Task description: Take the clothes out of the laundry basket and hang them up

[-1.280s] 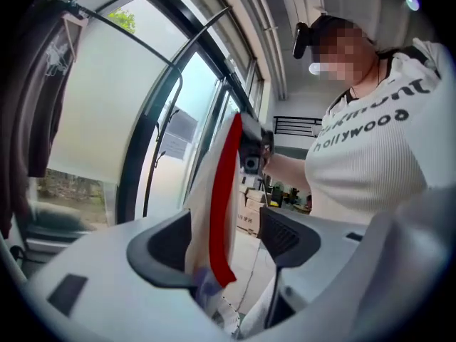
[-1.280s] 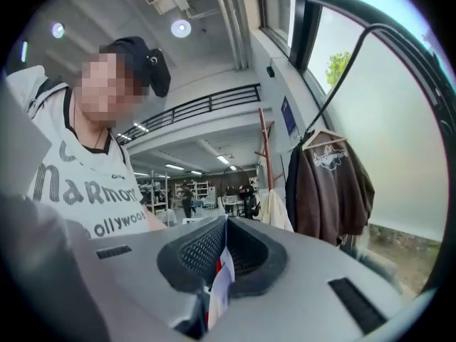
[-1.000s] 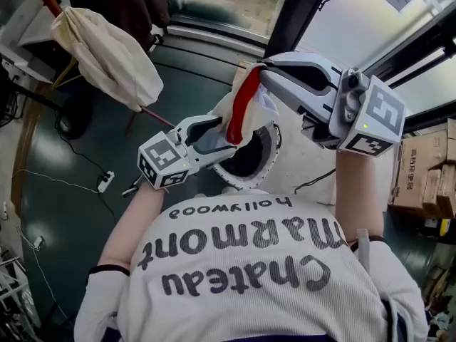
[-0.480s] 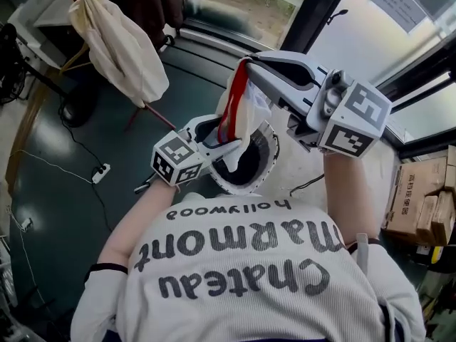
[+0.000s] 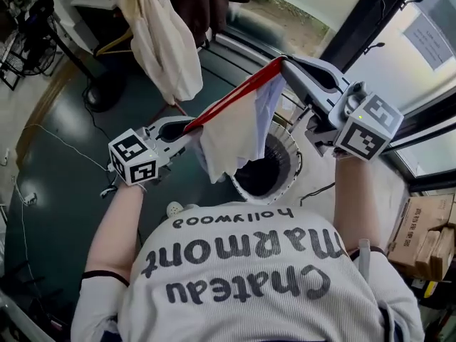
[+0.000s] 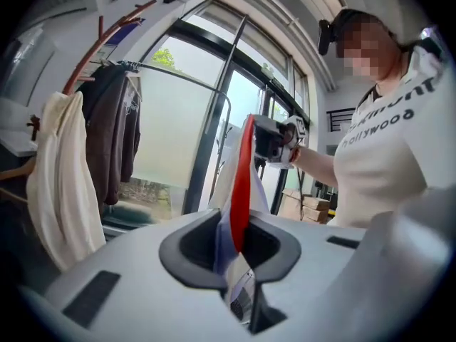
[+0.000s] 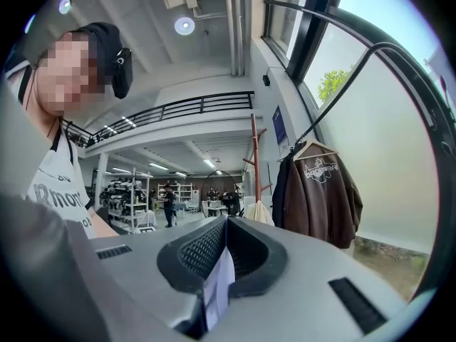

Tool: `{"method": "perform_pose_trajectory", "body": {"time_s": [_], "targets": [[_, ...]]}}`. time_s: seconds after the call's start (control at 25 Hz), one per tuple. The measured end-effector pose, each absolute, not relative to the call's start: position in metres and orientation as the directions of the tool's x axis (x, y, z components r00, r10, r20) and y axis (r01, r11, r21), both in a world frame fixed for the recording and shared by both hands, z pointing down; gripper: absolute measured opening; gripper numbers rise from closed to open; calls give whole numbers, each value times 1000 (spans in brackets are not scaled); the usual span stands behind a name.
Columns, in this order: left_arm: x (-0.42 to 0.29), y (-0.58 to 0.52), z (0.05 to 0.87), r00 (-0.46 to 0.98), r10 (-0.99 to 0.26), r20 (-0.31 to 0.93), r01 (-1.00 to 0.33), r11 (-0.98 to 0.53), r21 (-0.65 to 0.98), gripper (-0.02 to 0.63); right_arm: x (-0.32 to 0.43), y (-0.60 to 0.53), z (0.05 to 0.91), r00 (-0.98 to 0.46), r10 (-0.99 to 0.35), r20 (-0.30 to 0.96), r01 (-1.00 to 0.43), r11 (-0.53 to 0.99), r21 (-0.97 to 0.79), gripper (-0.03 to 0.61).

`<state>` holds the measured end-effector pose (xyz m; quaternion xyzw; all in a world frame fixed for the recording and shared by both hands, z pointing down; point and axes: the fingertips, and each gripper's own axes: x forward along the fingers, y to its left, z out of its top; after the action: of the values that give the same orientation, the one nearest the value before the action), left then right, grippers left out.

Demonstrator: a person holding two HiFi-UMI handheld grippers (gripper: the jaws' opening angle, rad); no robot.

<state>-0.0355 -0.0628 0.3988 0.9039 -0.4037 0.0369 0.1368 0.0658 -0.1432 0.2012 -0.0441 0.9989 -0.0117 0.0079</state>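
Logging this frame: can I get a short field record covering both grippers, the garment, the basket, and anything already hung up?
left gripper: shut on the garment's red edge; jaws have just been closing
right gripper: shut on the garment
garment: white with red trim, stretched between both grippers above the laundry basket
laundry basket: white, round; interior dark, contents unclear
already hanging: cream cloth, dark jacket

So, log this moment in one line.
left gripper: just closed on garment | right gripper: shut on garment | garment: stretched above basket
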Motion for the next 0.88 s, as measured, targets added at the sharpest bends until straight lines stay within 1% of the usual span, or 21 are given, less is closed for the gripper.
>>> {"method": "perform_pose_trajectory", "body": {"time_s": [0.12, 0.24, 0.36, 0.44, 0.56, 0.68, 0.76, 0.88], "targets": [[-78, -40, 376, 677, -726, 125, -730, -638, 245, 57, 35, -136, 195, -995, -86, -41, -84, 996, -42, 31], [-132, -24, 362, 624, -770, 129, -772, -584, 250, 50, -7, -121, 189, -995, -76, -61, -72, 996, -57, 31], [-215, -10, 347, 487, -863, 131, -865, -457, 207, 51, -71, -106, 192, -996, -76, -40, -75, 997, -27, 31], [-268, 0, 334, 393, -911, 123, -913, -371, 168, 51, -112, -95, 194, -997, -64, -51, -63, 998, -25, 31], [-306, 15, 317, 309, -942, 134, -948, -293, 125, 51, -144, -82, 197, -994, -69, -82, -64, 996, -69, 31], [-345, 33, 296, 251, -961, 116, -959, -230, 169, 51, -182, -68, 195, -993, -76, -89, -67, 993, -101, 31], [-373, 44, 281, 224, -972, 77, -955, -203, 216, 51, -210, -61, 193, -991, -95, -91, -84, 990, -117, 31], [-409, 51, 265, 175, -984, 13, -956, -167, 241, 51, -244, -61, 198, -988, -128, -89, -114, 982, -151, 31]]}}
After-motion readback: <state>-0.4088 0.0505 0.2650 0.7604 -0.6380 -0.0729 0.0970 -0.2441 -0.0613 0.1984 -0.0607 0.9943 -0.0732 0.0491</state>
